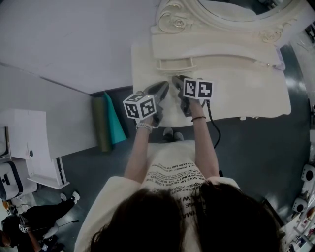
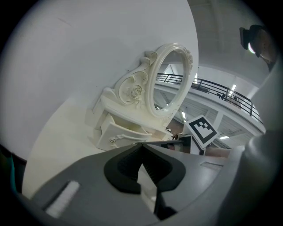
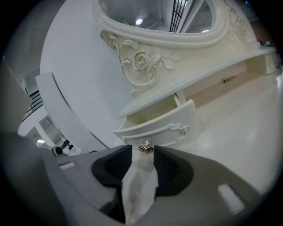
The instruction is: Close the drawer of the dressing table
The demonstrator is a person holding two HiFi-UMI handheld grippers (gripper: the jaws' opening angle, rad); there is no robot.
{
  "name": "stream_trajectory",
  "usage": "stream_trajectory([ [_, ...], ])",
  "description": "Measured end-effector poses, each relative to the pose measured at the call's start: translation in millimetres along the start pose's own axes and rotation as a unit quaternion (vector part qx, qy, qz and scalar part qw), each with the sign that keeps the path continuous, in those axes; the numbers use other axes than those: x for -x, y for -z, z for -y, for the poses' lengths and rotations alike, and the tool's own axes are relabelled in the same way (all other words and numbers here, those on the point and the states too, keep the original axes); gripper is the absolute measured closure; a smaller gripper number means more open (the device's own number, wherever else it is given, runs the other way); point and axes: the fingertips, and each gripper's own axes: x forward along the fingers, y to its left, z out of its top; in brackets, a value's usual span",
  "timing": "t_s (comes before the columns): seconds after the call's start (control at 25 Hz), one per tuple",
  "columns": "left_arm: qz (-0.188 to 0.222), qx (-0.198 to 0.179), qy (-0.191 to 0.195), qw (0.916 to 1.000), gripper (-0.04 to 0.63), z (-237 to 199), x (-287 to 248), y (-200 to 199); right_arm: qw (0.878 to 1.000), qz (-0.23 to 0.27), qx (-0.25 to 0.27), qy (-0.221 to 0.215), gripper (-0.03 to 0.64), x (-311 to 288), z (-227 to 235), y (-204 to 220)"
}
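Note:
The cream dressing table (image 1: 246, 93) carries an oval mirror (image 1: 231, 10), and its small left drawer (image 1: 174, 64) stands pulled out. In the right gripper view the drawer (image 3: 163, 126) shows an open cavity, and a small metal knob (image 3: 146, 147) sits at the fingertips of my right gripper (image 3: 143, 152). Its jaws stand apart on either side of the knob without pressing on it. My left gripper (image 2: 141, 148) is short of the drawer (image 2: 121, 134), tips together, with nothing between them. From above, the left gripper (image 1: 162, 88) and right gripper (image 1: 177, 81) sit side by side over the tabletop.
Green and teal rolled mats (image 1: 108, 120) lie on the floor left of the table. A white wall panel (image 1: 49, 44) runs behind them, with a white cabinet (image 1: 29, 147) lower left. The right gripper's marker cube (image 2: 202, 130) shows beside my left jaws.

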Motion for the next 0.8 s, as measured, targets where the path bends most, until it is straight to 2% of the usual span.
stream_trajectory([
  [0.24,-0.007,0.001,0.003,1.0000,0.591,-5,-3,2,1.000,-0.004,-0.008,0.015,0.479,-4,6,1],
  [0.4,-0.009,0.000,0.005,0.9999,0.591,-8,-4,1,1.000,0.004,-0.002,0.029,0.508,-4,9,-2],
  [0.8,-0.019,0.001,0.018,0.9997,0.591,-10,-8,4,1.000,0.009,-0.004,0.024,0.511,-5,8,-3],
])
